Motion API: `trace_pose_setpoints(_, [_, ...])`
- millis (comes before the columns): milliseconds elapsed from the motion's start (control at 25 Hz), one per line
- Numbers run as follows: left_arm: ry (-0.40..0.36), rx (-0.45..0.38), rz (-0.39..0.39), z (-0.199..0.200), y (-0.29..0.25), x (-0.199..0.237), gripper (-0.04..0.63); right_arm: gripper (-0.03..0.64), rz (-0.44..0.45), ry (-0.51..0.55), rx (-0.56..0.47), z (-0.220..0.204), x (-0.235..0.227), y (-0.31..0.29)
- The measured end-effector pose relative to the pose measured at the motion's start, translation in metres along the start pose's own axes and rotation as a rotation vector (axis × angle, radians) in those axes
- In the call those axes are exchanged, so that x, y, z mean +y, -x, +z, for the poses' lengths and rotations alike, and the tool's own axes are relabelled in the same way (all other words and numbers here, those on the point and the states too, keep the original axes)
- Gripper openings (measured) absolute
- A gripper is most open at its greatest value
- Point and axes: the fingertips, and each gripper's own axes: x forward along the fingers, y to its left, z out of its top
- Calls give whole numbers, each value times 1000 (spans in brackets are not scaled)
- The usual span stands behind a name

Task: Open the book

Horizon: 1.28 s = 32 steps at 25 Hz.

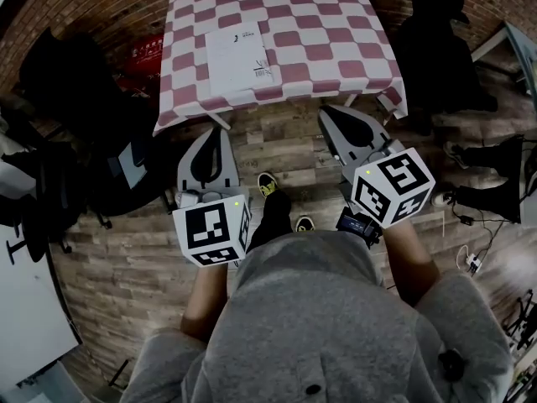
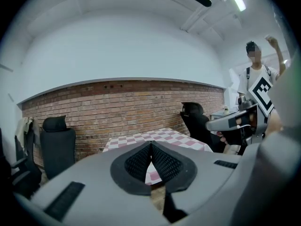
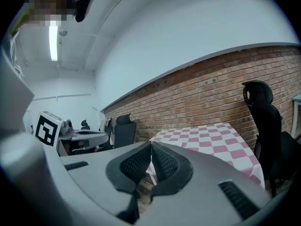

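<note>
A closed white book [image 1: 239, 53] lies flat on the table's red-and-white checked cloth [image 1: 319, 32], near its front left part. Both grippers hover over the wooden floor, short of the table's front edge and touching nothing. My left gripper [image 1: 220, 133] is shut and empty, pointing at the table's front left corner. My right gripper [image 1: 330, 112] is shut and empty too, just under the front edge near the right. In the left gripper view the jaws [image 2: 151, 144] meet, with the checked table [image 2: 162, 135] behind them. The right gripper view shows the same closed jaws [image 3: 151, 143] before the table [image 3: 211, 135].
Black office chairs stand left [image 1: 59, 74] and right [image 1: 436, 49] of the table, with a brick wall [image 2: 117, 107] behind it. A person [image 2: 256, 74] stands at the right in the left gripper view. Cables [image 1: 474, 259] lie on the floor at the right.
</note>
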Motion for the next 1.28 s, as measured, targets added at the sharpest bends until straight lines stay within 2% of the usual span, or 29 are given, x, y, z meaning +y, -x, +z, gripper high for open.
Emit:
trace_pose_setpoints(520, [27,46,-2,-1,-70,58,9,25,-15,-14,59,9,-26,-81])
trace_pose_setpoints(1280, [77,70,-35,-7,-135,130,9,25,-82,2,95,27,-32,-155])
